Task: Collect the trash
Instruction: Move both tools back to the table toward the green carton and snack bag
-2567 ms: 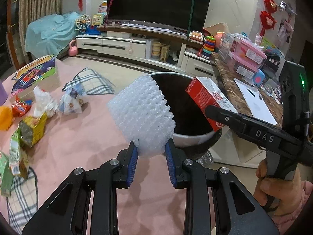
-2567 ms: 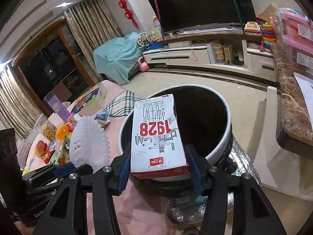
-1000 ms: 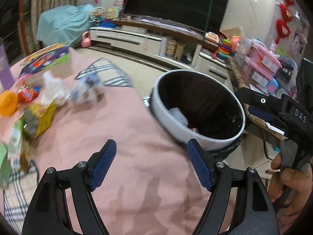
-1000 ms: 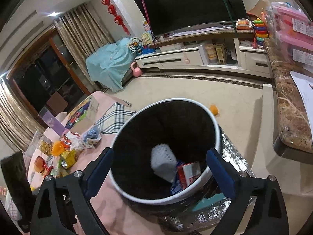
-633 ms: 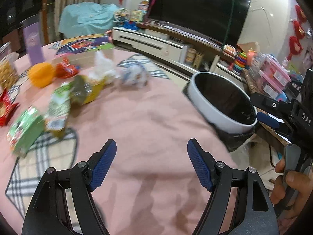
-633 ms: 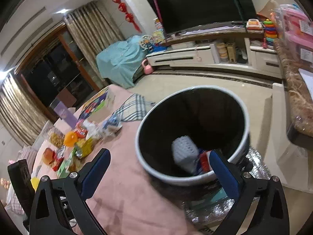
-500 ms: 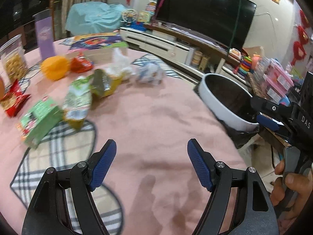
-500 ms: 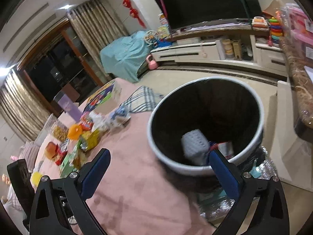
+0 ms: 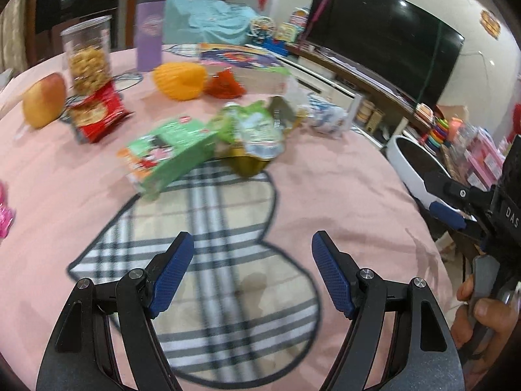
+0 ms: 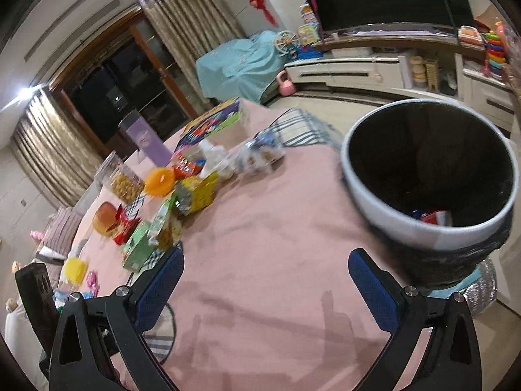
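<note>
My left gripper (image 9: 252, 260) is open and empty above the pink tablecloth (image 9: 342, 202). Ahead of it lie a green carton (image 9: 166, 153), a crumpled green pouch (image 9: 257, 130) and a yellow wrapper (image 9: 247, 163). My right gripper (image 10: 265, 270) is open and empty over the table, left of the white-rimmed trash bin (image 10: 407, 221), which holds a red carton (image 10: 436, 218). The bin also shows at the right of the left wrist view (image 9: 407, 169). The same trash pile shows in the right wrist view: green carton (image 10: 136, 251), yellow wrapper (image 10: 198, 195).
An apple (image 9: 44, 101), a red snack bag (image 9: 97, 114), a clear jar (image 9: 88, 55), a purple bottle (image 9: 149, 29), an orange net (image 9: 180, 79) and a picture box (image 10: 211, 123) stand further back. A crumpled clear wrapper (image 10: 260, 156) lies near the bin.
Both grippers let the white foam net and the red carton drop into the bin, opened, then swung left from the bin toward the trash pile on the table.
</note>
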The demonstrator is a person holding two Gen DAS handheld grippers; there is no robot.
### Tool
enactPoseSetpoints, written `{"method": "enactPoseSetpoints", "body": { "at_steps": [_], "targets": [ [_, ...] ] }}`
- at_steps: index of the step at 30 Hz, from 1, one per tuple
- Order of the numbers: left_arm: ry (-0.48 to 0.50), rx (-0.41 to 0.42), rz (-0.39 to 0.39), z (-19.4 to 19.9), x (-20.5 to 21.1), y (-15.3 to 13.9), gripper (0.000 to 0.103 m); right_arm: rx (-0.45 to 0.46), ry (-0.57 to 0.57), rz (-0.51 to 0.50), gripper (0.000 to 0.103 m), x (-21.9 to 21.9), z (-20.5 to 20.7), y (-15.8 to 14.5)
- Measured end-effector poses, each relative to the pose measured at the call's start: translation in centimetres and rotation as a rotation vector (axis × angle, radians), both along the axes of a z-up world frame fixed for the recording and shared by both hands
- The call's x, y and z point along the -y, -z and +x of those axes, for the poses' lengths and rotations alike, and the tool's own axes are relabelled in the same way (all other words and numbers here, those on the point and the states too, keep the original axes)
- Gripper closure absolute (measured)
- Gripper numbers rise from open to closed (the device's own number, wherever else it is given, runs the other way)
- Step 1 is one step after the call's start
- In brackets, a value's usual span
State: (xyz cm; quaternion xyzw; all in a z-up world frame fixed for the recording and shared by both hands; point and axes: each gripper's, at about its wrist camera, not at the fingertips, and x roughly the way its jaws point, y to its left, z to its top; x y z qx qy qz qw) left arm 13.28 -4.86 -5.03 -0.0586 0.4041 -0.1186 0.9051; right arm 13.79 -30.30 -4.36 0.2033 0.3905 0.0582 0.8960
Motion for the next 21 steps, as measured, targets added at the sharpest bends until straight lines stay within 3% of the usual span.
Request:
{"method": "enactPoseSetpoints", "body": {
  "at_steps": [12, 21],
  "targets": [
    [-0.092, -0.033, -0.001, 0.3, -4.5, 0.6, 0.026, -0.022, -0.080, 0.005, 0.001, -5.0, 1.1, 0.8],
    [-0.095, -0.039, 0.031, 1.7, -6.3, 0.6, 0.025, -0.020, -0.114, -0.004, 0.001, -7.1, 2.5, 1.3]
  ]
}}
